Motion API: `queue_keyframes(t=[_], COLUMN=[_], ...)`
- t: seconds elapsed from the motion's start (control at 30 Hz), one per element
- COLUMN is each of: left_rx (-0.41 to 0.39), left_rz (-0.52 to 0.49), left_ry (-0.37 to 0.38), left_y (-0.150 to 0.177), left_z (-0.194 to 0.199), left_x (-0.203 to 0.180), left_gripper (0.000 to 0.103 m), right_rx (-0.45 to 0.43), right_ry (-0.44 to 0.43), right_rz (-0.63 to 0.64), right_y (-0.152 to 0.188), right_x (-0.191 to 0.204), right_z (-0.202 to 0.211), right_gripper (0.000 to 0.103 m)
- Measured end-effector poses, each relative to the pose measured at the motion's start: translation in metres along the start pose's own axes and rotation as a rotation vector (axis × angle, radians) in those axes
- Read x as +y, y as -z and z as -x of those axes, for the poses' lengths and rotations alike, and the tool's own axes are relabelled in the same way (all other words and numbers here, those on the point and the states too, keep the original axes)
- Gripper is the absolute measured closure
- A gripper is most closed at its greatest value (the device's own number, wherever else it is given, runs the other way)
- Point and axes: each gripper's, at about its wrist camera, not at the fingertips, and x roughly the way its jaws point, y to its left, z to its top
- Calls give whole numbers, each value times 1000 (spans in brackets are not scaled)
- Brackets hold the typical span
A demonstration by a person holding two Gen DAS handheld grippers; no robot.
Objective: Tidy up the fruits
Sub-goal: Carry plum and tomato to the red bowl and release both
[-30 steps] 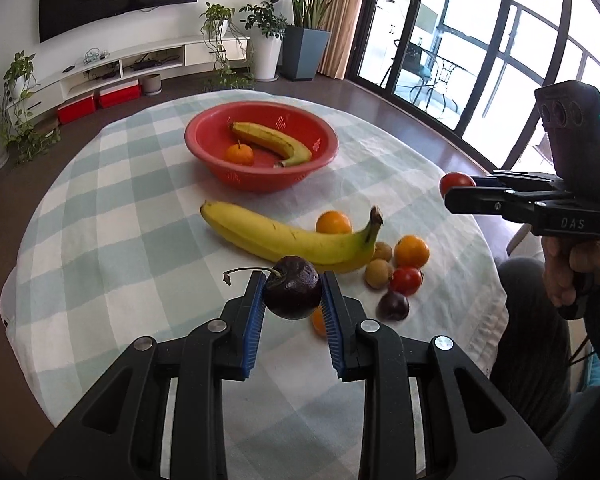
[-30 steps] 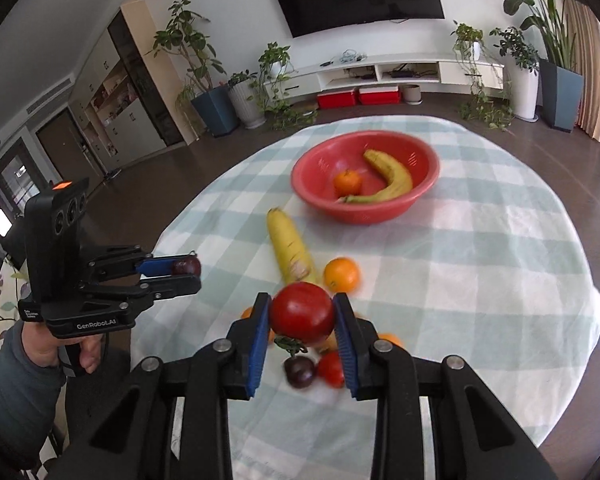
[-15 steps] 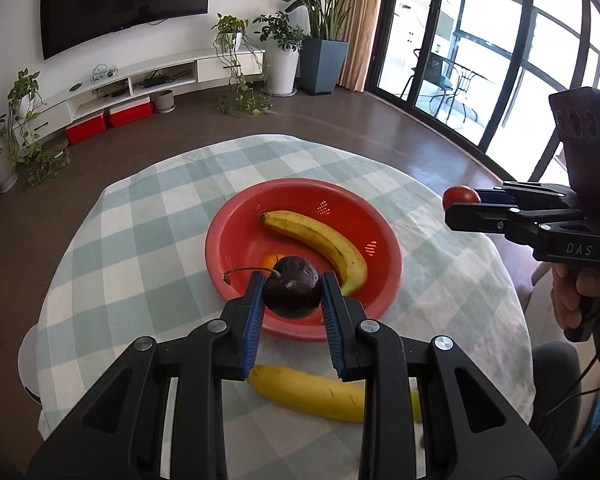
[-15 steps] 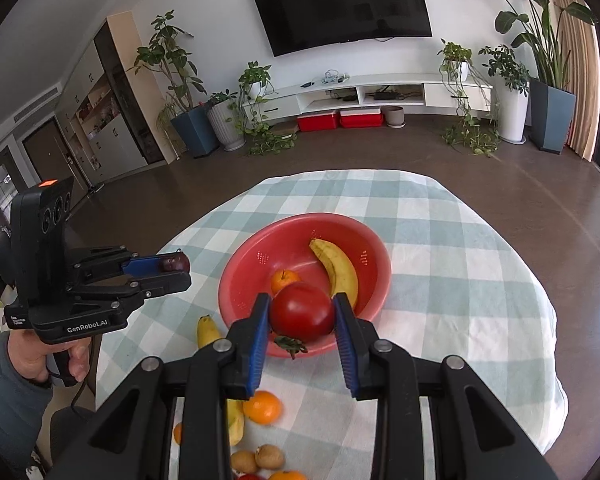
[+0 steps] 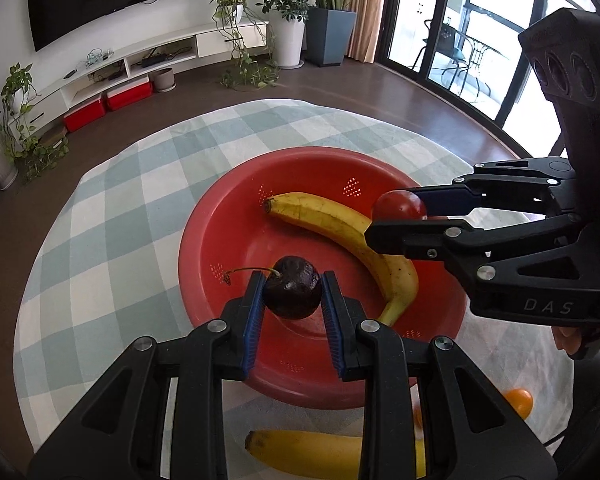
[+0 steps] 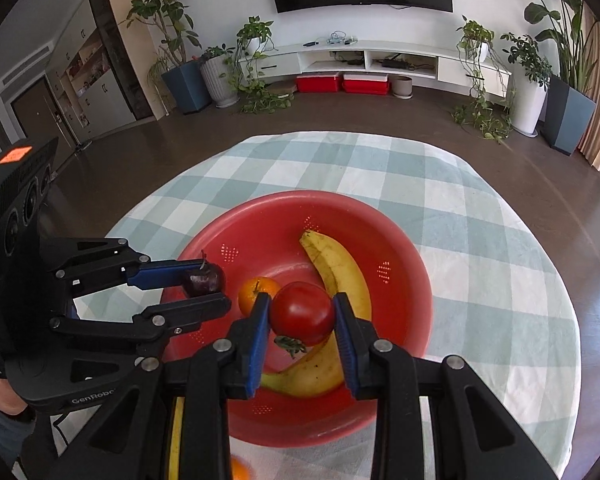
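A second banana (image 5: 324, 454) lies on the checked tablecloth (image 5: 112, 208) nearest the cameras. Above the red bowl (image 6: 416, 284), the left gripper (image 5: 293, 296) clamps a dark plum (image 5: 293, 293) and the right gripper (image 6: 302, 314) clamps a red tomato (image 6: 302, 313). Inside the bowl lie a banana (image 6: 340, 264) and an orange (image 6: 256, 290).

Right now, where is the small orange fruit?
Right wrist view: the small orange fruit lies inside the red plastic bowl, left of the yellow banana.
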Motion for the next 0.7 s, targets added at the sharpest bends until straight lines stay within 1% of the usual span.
queue_keyframes(t=[0.23,0.33,0.6,0.63,0.67,0.7], left_rx=[23,32,25,24,25,24], left_rz=[-9,-15,-14,-13,-11,-11], left_ry=[-8,-13,-32,-34,-37,-37], left_y=[7,10,11,12,12,12], left_z=[-19,-24,-22,-21,-21,-20], left_x=[1,0,1,1,1,1], left_gripper=[77,77,76,75,72,66], right_rx=[38,48,53,50,47,45], right_ry=[39,42,47,50,52,50], right_rz=[15,15,7,6,3,-3], right_y=[5,7,11,11,12,12], right_x=[-1,0,-1,-1,-1,-2], right_z=[-21,-26,-28,-28,-27,-26], right_gripper=[69,69,68,68,68,68])
